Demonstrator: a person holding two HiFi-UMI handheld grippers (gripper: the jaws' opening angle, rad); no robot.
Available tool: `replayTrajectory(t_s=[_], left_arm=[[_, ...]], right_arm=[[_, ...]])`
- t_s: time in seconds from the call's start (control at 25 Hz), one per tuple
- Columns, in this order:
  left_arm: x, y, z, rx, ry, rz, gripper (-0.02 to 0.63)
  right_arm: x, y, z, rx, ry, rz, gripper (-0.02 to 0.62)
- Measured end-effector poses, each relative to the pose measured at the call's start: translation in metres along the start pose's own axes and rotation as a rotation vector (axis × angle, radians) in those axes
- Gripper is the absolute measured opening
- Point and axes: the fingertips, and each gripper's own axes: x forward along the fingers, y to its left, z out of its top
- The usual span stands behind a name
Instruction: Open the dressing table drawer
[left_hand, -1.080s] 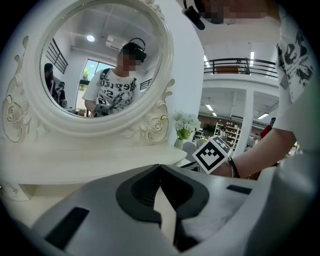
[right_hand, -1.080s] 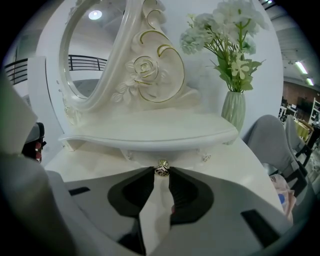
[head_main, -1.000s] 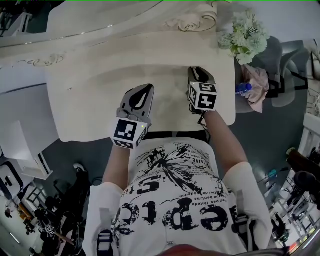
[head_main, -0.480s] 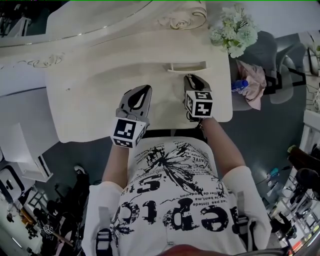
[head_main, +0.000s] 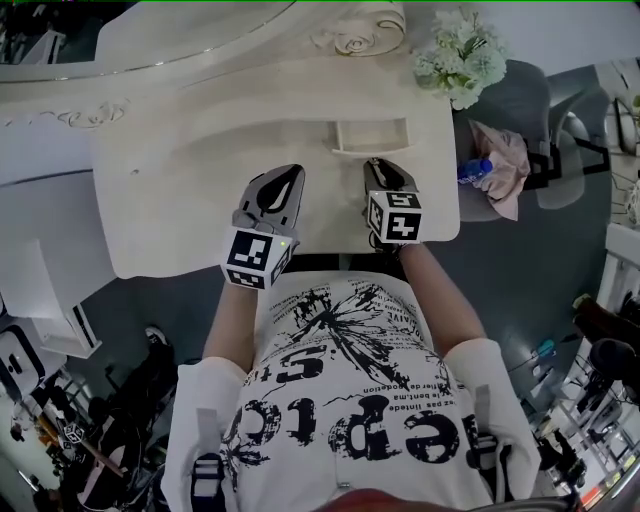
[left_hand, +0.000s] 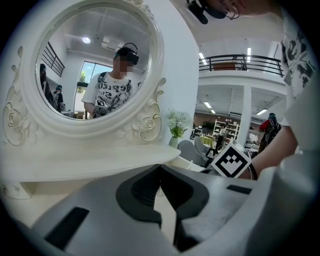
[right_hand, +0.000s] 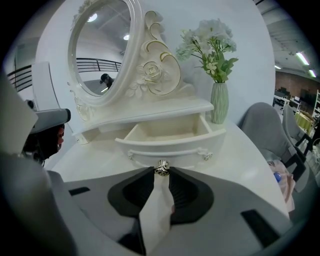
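In the head view the drawer (head_main: 370, 135) sticks out farther than before, with the right gripper (head_main: 380, 168) just in front of it and the left gripper (head_main: 288, 180) beside, over the white dressing table (head_main: 170, 200). The left gripper view shows empty jaws pressed together under a round mirror (left_hand: 95, 65). The right gripper view shows jaws clamped on the drawer's knob (right_hand: 161, 168), with flowers (right_hand: 207, 42) nearby.

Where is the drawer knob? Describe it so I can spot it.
Find the oval mirror; below its shelf one drawer stands open. The knob is the small silver stud at its mid-front, between the right gripper's tips, unlike the pale carved scrolls flanking it.
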Motion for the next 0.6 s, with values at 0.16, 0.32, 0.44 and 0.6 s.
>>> replayTrajectory(t_s=[0.16, 0.32, 0.44, 0.6], left_arm=[[-0.002, -0.002, -0.001, -0.011, 0.002, 0.014, 0.018], [-0.005, -0.003, -0.001, -0.029, -0.01, 0.03, 0.018], [-0.01, -0.003, -0.001, -0.033, -0.014, 0.042, 0.018], [-0.015, -0.004, 0.0, -0.048, -0.027, 0.053, 0.018]], right_arm=[[-0.004, 0.0, -0.004, 0.001, -0.012, 0.016, 0.104], [-0.003, -0.001, -0.004, 0.008, -0.014, 0.038, 0.106], [-0.007, 0.002, -0.001, -0.009, -0.019, 0.047, 0.118], [-0.021, 0.007, 0.011, -0.057, -0.056, 0.046, 0.141]])
